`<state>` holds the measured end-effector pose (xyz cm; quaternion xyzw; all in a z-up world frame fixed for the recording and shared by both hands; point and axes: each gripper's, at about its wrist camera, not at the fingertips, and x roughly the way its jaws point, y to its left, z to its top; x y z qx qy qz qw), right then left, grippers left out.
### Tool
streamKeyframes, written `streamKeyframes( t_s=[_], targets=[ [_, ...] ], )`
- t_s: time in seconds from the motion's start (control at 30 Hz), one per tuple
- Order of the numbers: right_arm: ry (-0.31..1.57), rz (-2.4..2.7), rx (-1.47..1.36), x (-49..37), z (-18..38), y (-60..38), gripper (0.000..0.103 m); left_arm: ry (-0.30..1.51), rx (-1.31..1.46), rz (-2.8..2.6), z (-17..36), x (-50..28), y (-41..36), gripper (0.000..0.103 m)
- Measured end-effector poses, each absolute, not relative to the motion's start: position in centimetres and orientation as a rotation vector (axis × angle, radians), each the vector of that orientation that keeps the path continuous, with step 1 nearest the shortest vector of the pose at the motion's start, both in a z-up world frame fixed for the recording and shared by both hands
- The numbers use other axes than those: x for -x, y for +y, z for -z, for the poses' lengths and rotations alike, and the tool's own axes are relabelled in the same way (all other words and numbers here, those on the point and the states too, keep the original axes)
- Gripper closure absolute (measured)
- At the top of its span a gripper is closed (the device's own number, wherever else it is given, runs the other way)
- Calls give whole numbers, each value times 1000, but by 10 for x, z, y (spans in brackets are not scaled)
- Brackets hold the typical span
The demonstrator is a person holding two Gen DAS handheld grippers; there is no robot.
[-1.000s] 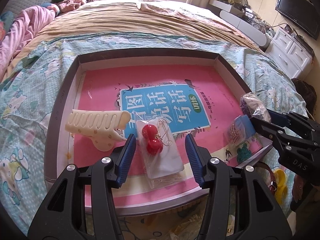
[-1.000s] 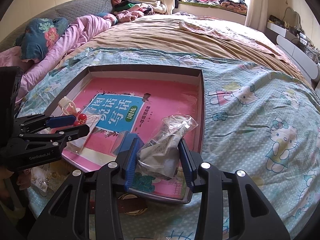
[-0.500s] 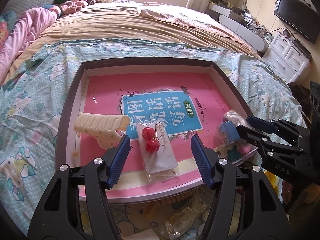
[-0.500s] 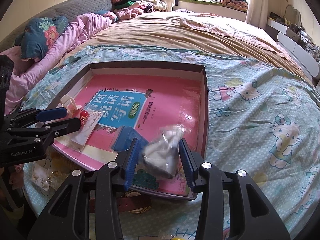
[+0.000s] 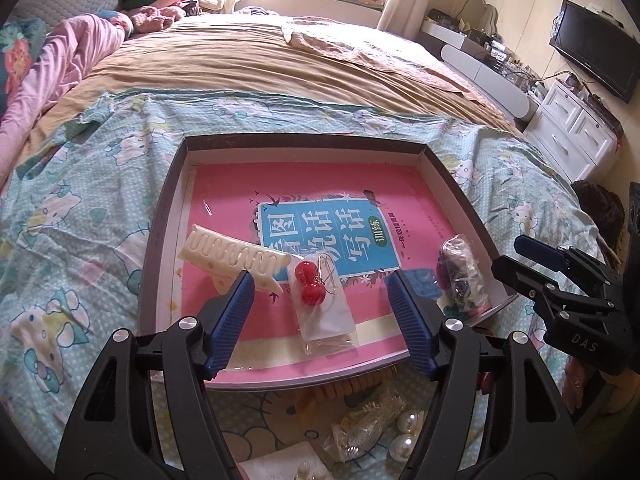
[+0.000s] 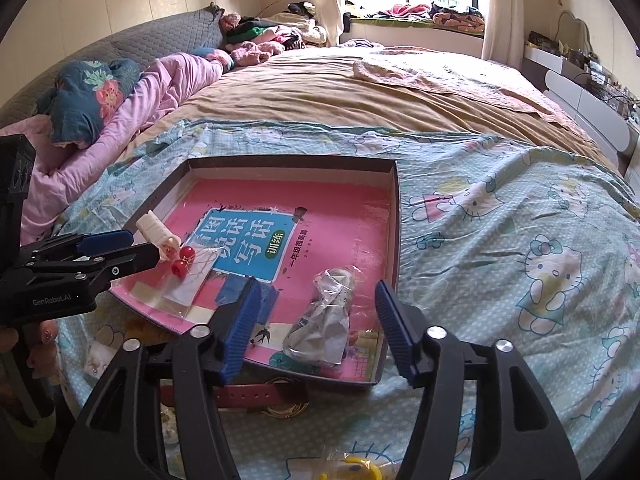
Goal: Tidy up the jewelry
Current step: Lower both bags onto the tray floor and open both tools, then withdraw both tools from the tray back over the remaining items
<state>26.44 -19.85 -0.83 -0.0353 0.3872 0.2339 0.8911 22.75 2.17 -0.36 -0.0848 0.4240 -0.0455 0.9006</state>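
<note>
Right gripper: we see its jaws have just been opening; a second ago they pinched the crumpled clear bag, now they stand wide on either side of it with no pad touching.
Clear bag: it lies in the near right corner of the tray, resting on the pink book that lines the bottom.
Left gripper: its jaws have also just been opening and stand wide, with nothing pressed between them.
Cherry earrings: their clear packet lies flat on the book below the left gripper, where it lay a second ago, just beside the cream hair clip.
Meaning for the task: we judge both packets delivered to the tray, so both hands are free for the next piece.
Still outside the tray: a bag of gold trinkets and loose pearls on the bedspread near us, and a pink strap half tucked under the tray's front edge.
In the way: the tray's front wall overhangs the strap, so we expect to slide it out before lifting it.
</note>
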Motion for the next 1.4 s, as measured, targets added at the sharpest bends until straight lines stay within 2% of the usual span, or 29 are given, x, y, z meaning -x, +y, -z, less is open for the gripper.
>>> streamKeyframes(
  t_s=[0.13, 0.3, 0.47, 0.53, 0.77, 1.4],
  targets=[
    [792, -475, 54, -259, 2, -205, 25, 861, 174, 91, -4, -223, 23, 40],
    [774, -466, 41, -251, -7, -210, 20, 841, 163, 87, -13, -216, 21, 36],
    [754, -469, 28, -242, -18, -213, 20, 826, 156, 92, -21, -211, 19, 28],
    [745, -470, 28, -239, -22, -214, 20, 816, 146, 91, -25, -207, 17, 22],
    [709, -462, 37, -227, -35, -218, 20, 774, 140, 90, -42, -195, 18, 16],
    [641, -480, 38, -191, -66, -226, 20, 673, 167, 32, -83, -154, 41, 16]
  ],
)
